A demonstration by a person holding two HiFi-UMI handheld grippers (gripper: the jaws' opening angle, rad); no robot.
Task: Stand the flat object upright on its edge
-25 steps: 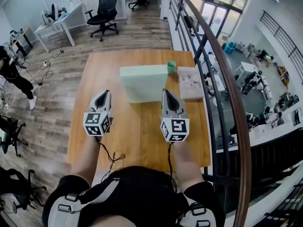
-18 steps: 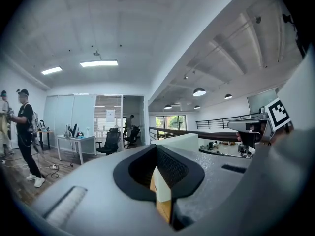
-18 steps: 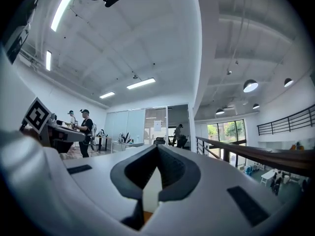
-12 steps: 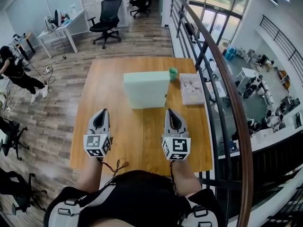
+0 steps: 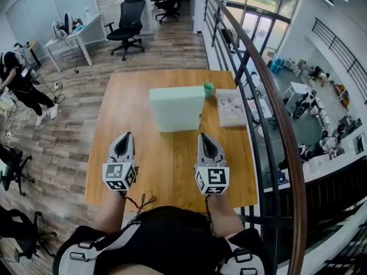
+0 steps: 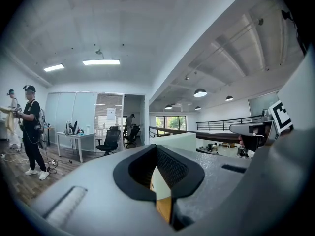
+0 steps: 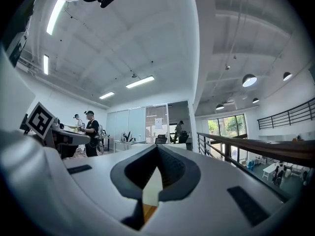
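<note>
1. Jaws of the left gripper [image 5: 124,137] are pressed together at the tips, with nothing between them. Only bare tabletop and a pale sliver of the slab show through the gap behind the tips.
2. Right gripper [image 5: 206,137]: same, tips together and nothing held.
3. Both grippers hover over the near half of the wooden table [image 5: 120,102], side by side and well apart, pointing away from the person. Neither touches the slab.
4. The task item is a pale green foam slab [image 5: 176,110] at the table's middle, beyond both grippers and roughly centred between them. It looks to be standing on a long edge, with the narrow top strip up and the broad face toward the person. The left gripper view shows it rising above the jaw tips.
5. A small green cup [image 5: 209,89] sits just beside the slab's far right corner; can't tell if they touch.
6. A printed booklet [image 5: 231,107] lies flat to the right of the slab, near the table's right edge.
7. A dark railing [image 5: 269,96] runs along the right side of the table.
8. Background: a black office chair [image 5: 125,20] and a person [image 5: 17,82] standing at far left.
</note>
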